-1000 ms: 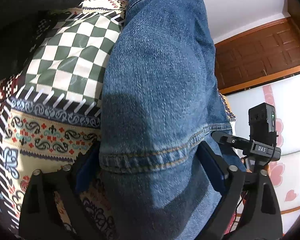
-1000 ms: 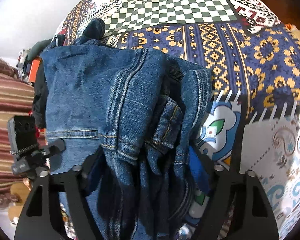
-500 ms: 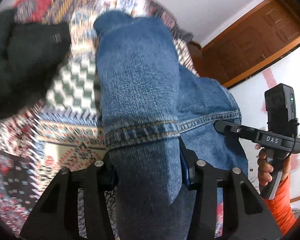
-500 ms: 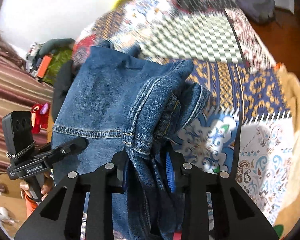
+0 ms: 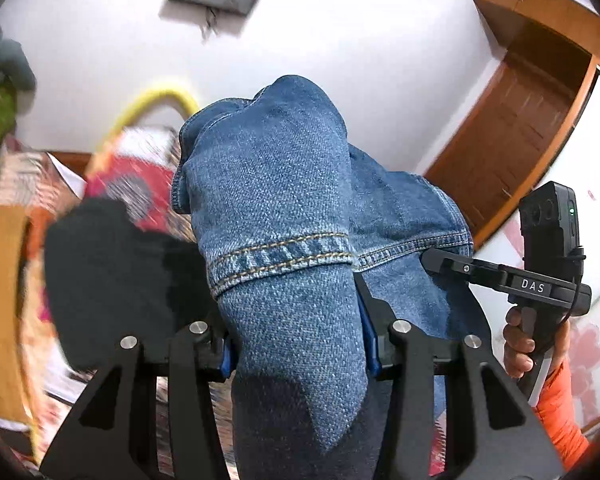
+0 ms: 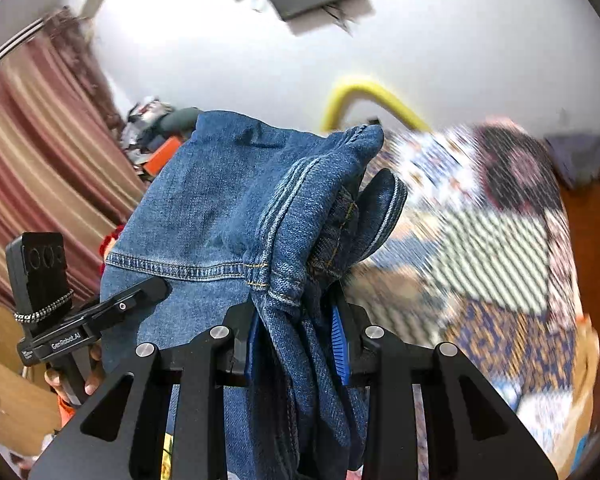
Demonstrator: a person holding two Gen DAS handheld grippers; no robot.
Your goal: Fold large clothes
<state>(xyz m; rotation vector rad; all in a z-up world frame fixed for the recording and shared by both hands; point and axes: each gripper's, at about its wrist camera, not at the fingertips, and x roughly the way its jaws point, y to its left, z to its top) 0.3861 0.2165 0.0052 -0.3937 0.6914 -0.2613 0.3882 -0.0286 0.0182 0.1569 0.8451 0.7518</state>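
White wall and a patterned bedspread [image 6: 496, 240] filled the background, blurred, while the jeans [image 5: 284, 216] hung lifted off the bed between the two tools. At one end the left gripper [image 5: 298, 344] was clamped partway closed on a denim fold just below a stitched hem, and at the other the right gripper [image 6: 296, 344] pinched a thicker bunch of seamed layers, both sets of blue pads pressing cloth. Stretching sideways from one gripper to the other, the garment's long axis probably meant any fold needed both hands moving together.
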